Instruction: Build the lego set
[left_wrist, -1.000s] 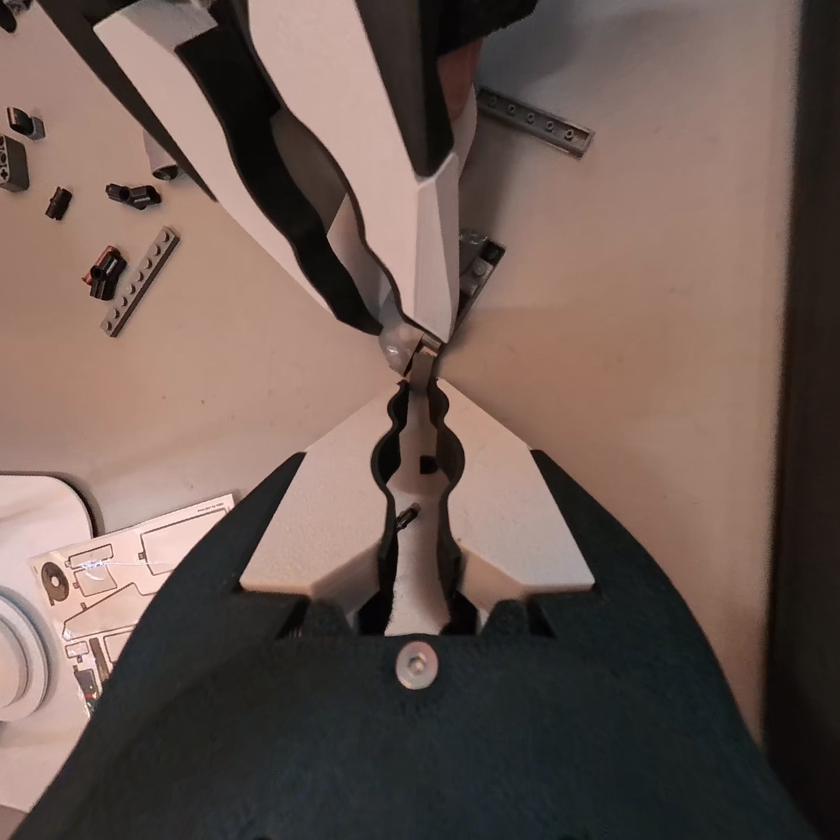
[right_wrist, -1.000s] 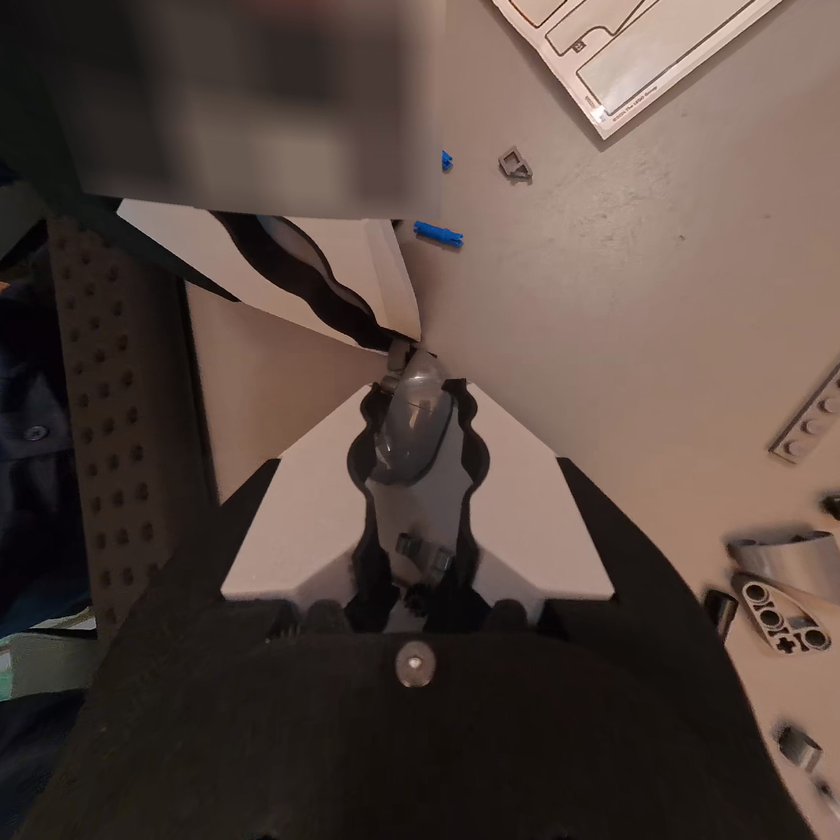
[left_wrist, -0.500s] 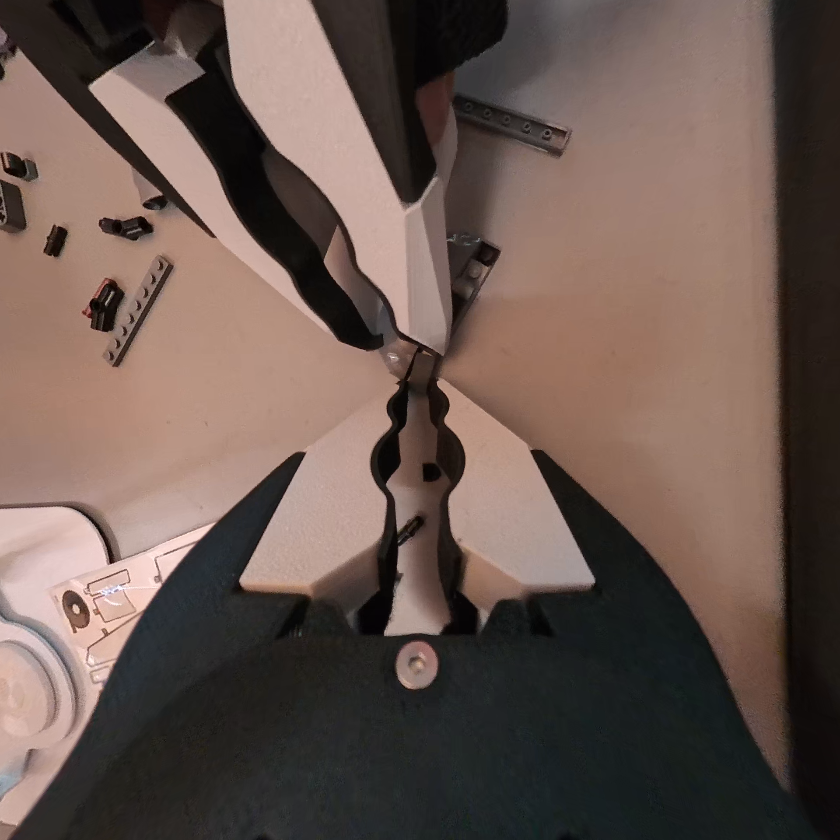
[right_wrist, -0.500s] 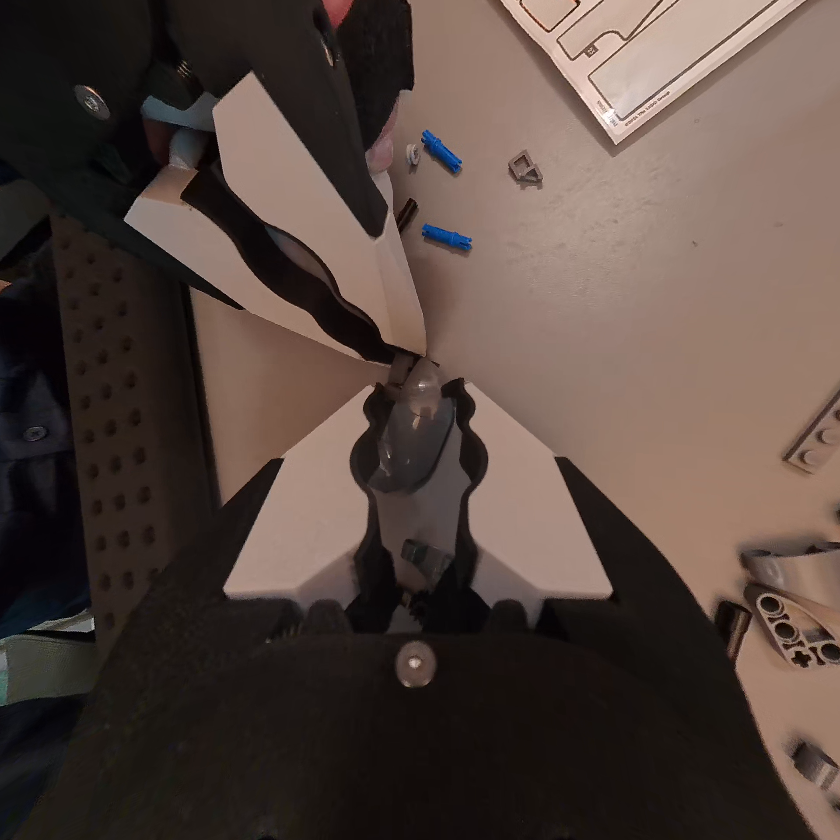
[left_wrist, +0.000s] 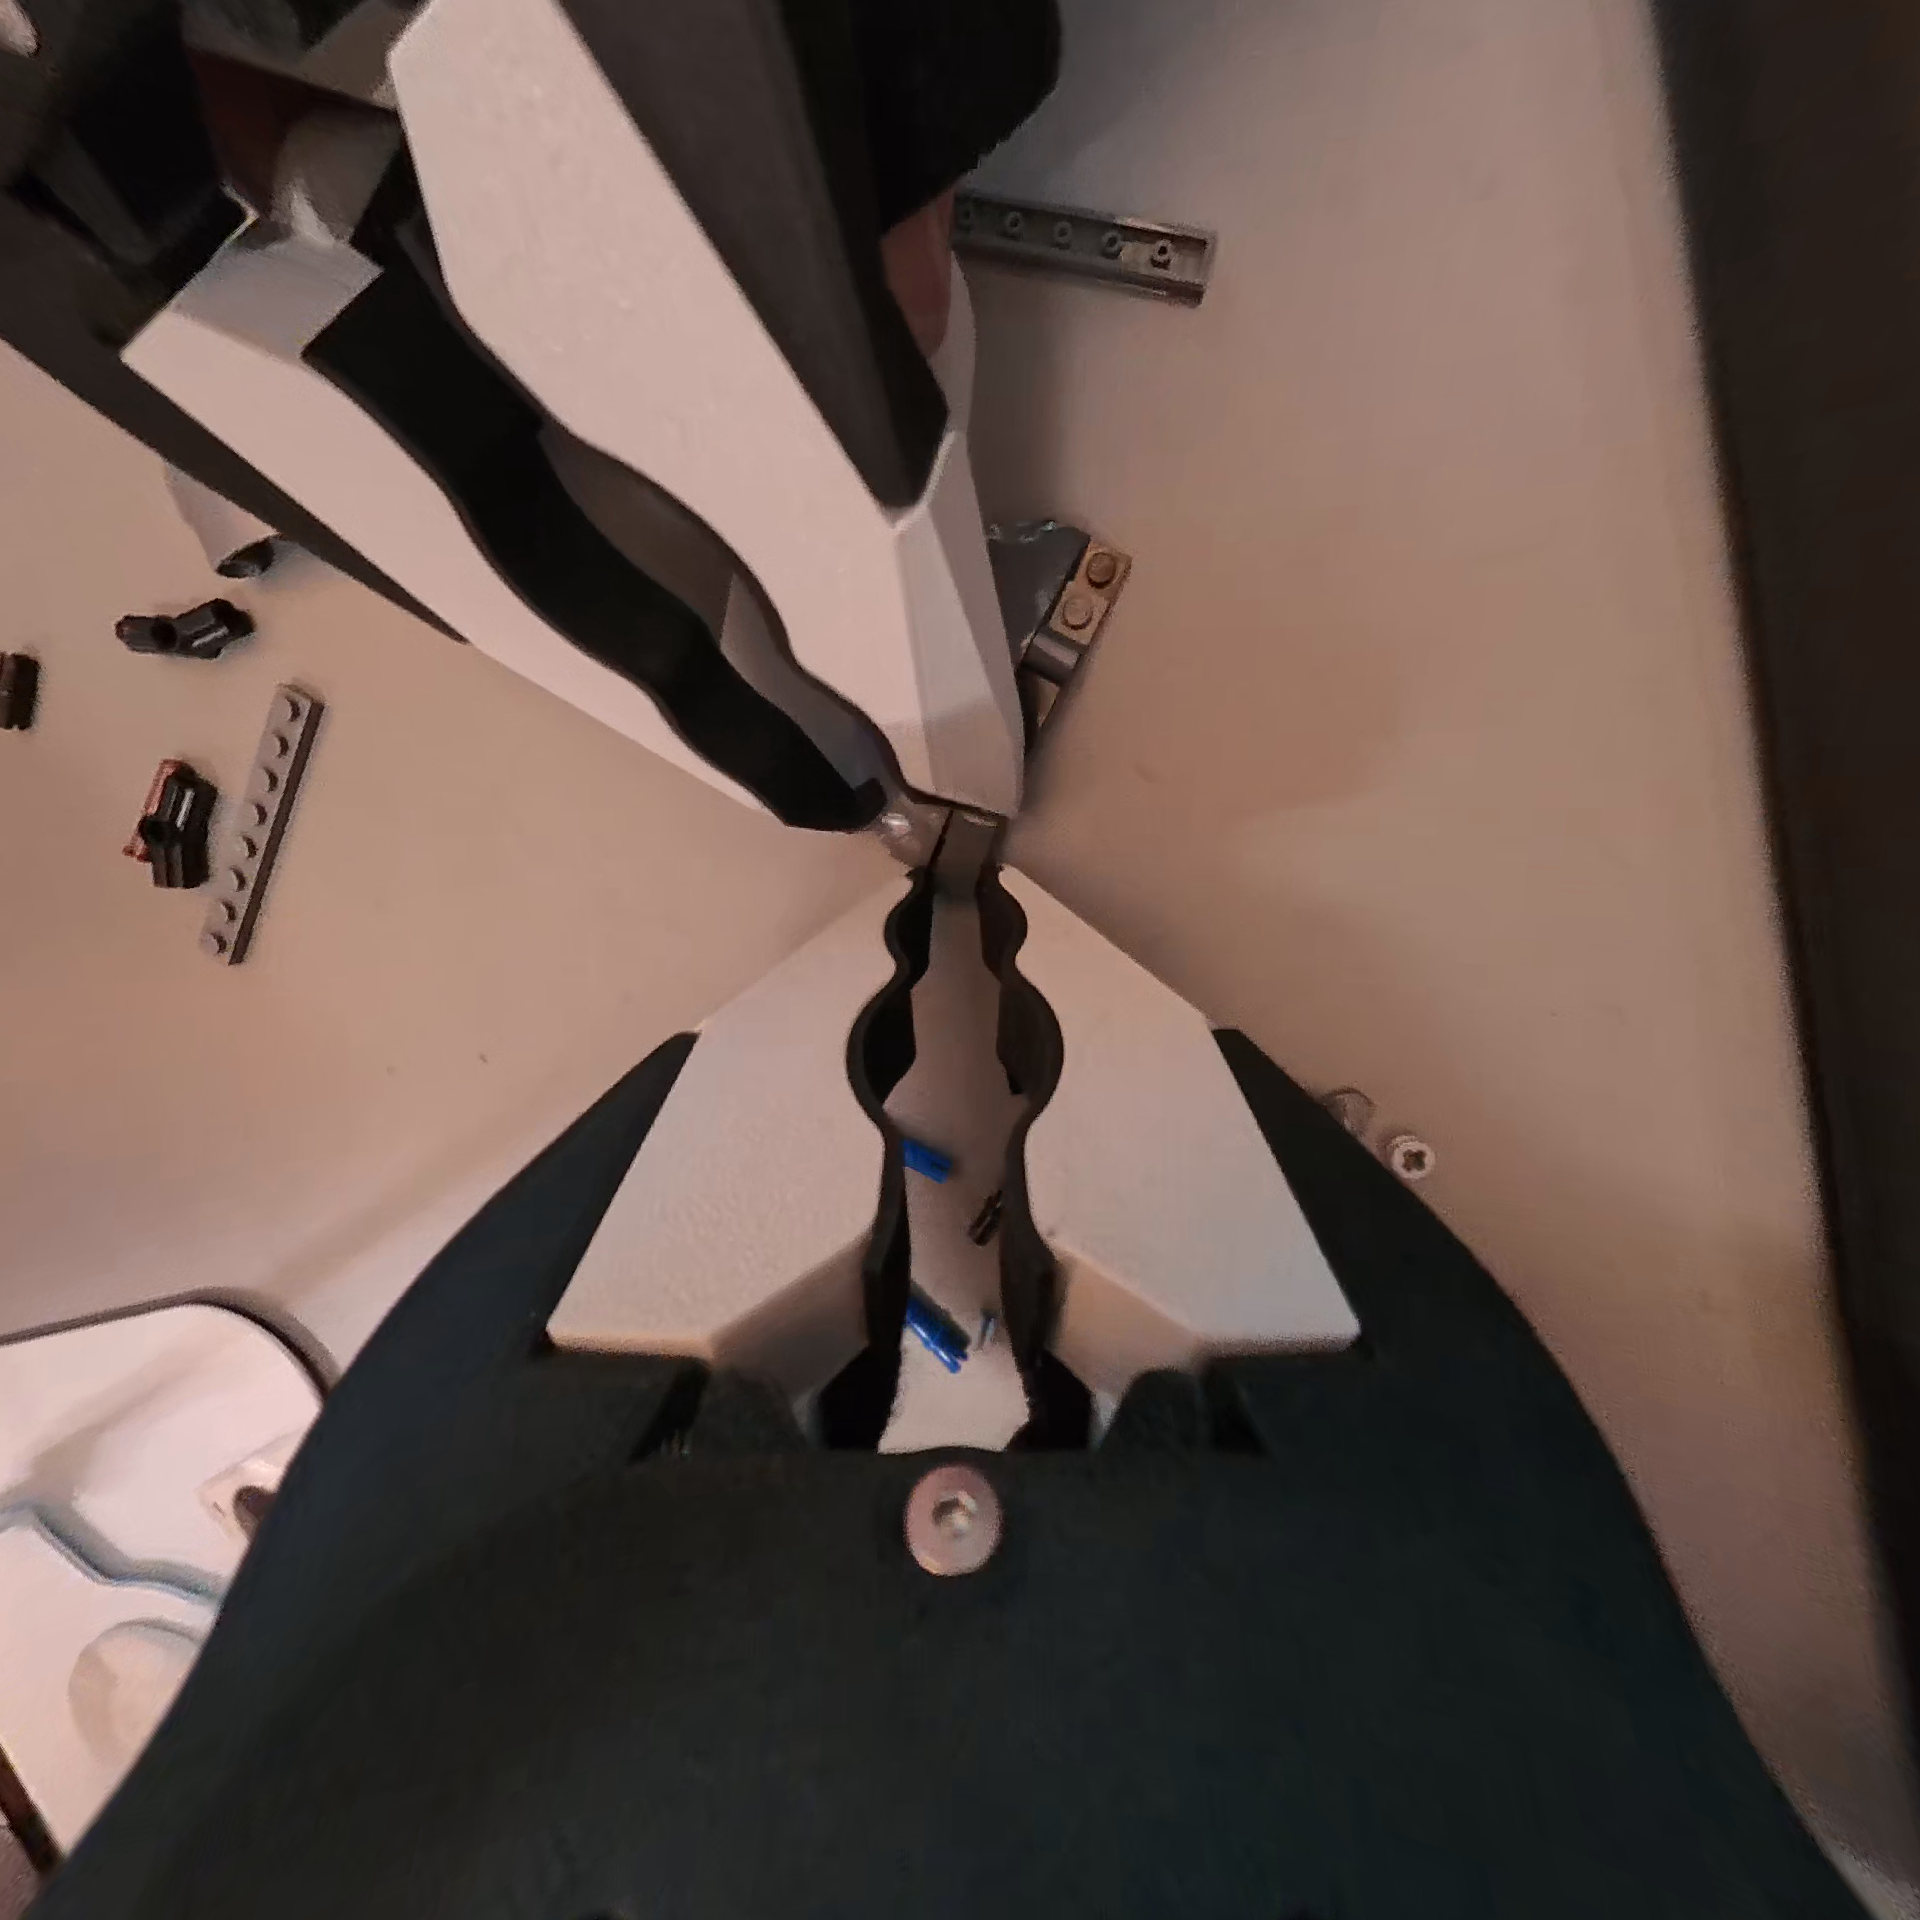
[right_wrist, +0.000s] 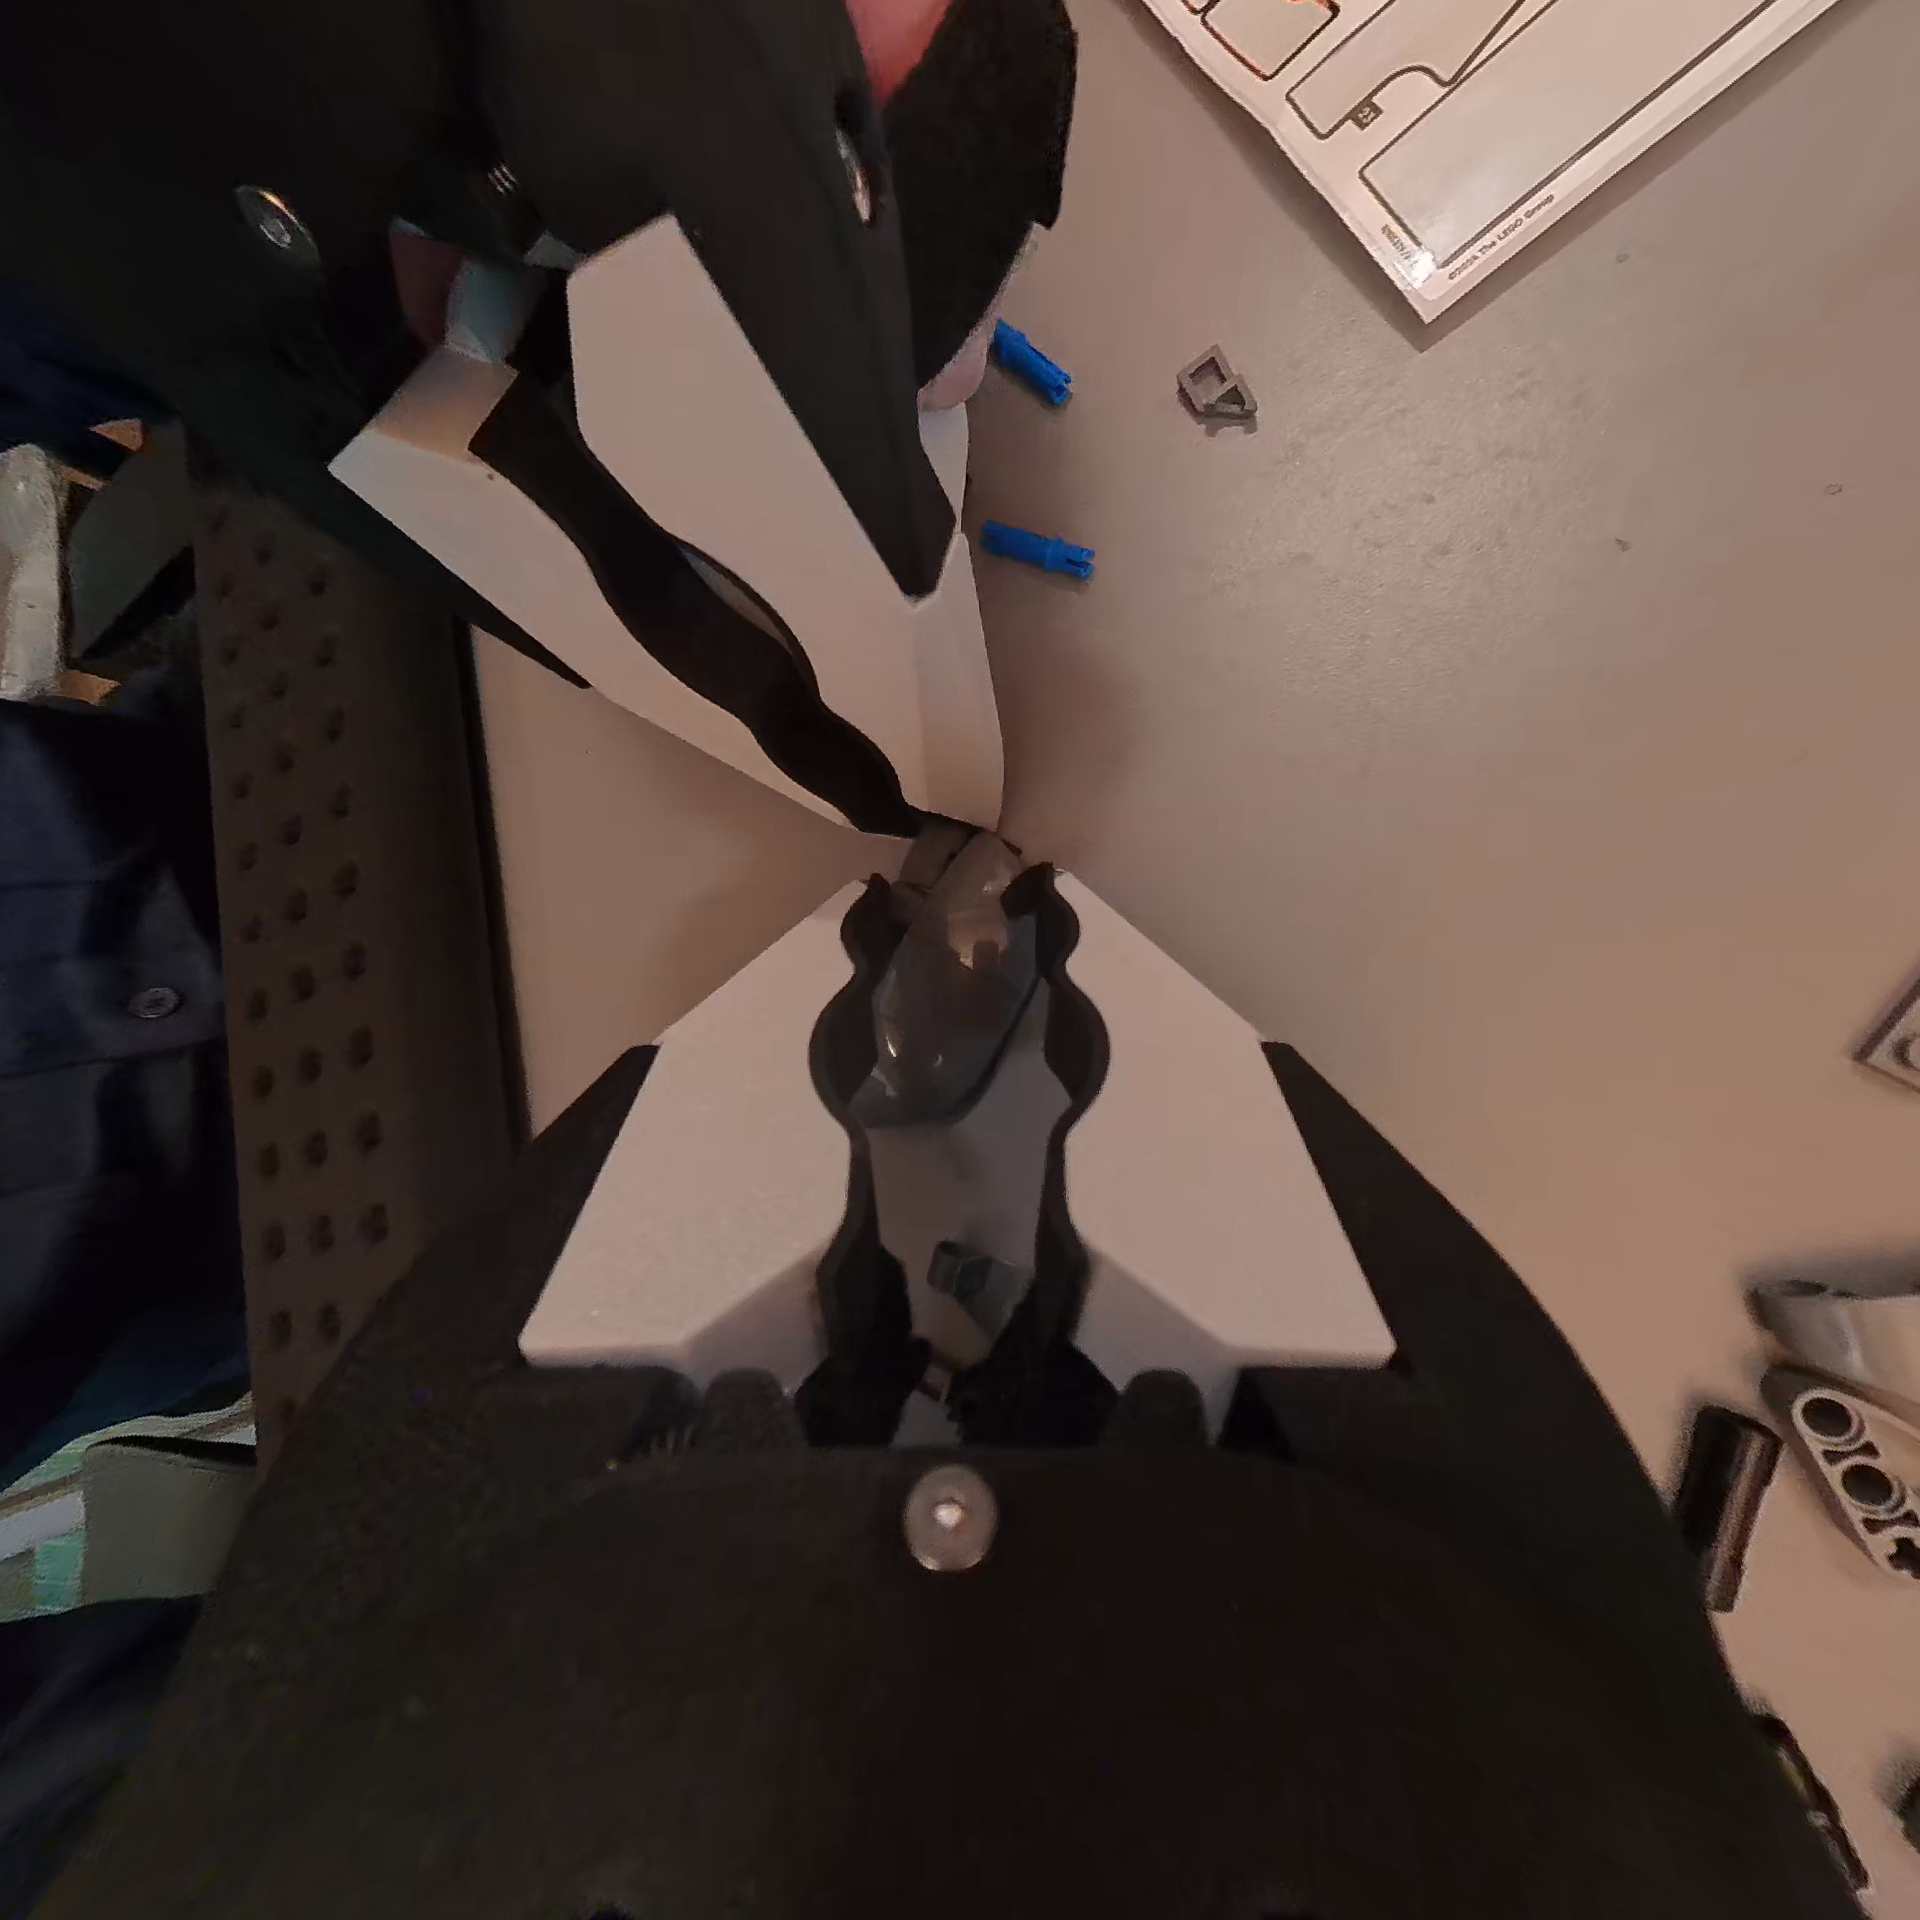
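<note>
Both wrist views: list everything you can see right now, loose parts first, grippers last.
Small grey piece: 1, pinched at left gripper's tips.
Smoky curved piece: 1, dark translucent, in right gripper's tips, meeting the grey piece.
Blue pins: 2, on table beyond the left gripper.
Small grey frame piece: 1, near the pins.
Long grey plate: 1, table far left.
Black connectors: several, beside that plate.
Grey rail: 1, top of left view.
Sticker sheet: 1, white, top right.
Grey beam: 1, right edge.
Table: 1, beige.
Left gripper: shut.
Right gripper: shut.
</note>
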